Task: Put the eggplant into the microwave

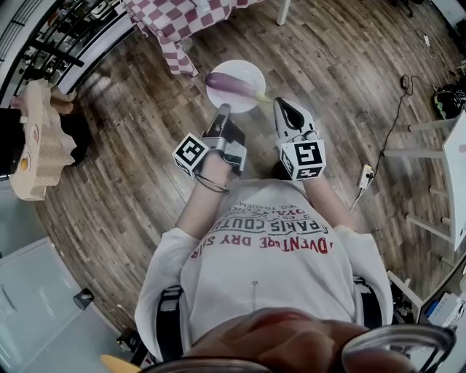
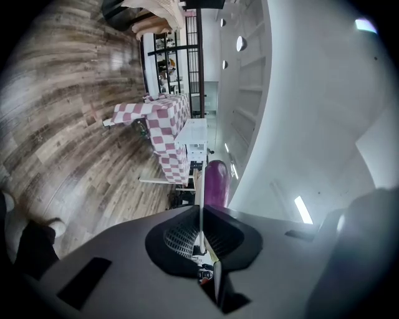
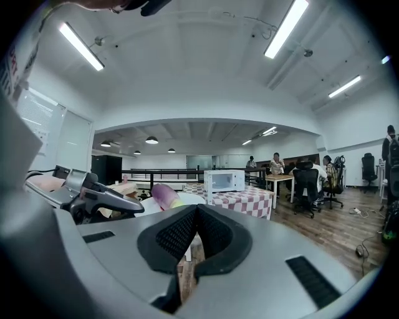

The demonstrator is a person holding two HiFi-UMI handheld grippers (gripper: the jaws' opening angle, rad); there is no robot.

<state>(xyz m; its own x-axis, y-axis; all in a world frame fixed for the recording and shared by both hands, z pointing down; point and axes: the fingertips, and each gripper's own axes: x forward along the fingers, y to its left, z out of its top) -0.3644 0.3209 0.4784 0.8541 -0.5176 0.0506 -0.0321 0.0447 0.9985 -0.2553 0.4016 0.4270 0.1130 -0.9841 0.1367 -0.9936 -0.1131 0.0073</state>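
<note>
A purple eggplant (image 1: 229, 83) lies on a round white plate (image 1: 245, 69) held out over the wooden floor. My left gripper (image 1: 223, 111) is shut on the plate's near rim; in the left gripper view the thin plate edge (image 2: 202, 193) runs between its jaws, with the eggplant (image 2: 216, 182) beyond. My right gripper (image 1: 284, 106) hovers just right of the plate, jaws together with nothing between them. The right gripper view shows the eggplant (image 3: 164, 195) and plate (image 3: 190, 198) to the left. The white microwave (image 3: 224, 180) stands far ahead on a red-checked table (image 3: 249, 200).
The checked table (image 1: 182, 22) lies ahead past the plate. A person with a woven object (image 1: 36, 138) stands at the left. White shelving (image 1: 437, 189) and floor cables (image 1: 397, 109) are on the right. People sit at desks (image 3: 277, 165) with office chairs (image 3: 307, 182) far right.
</note>
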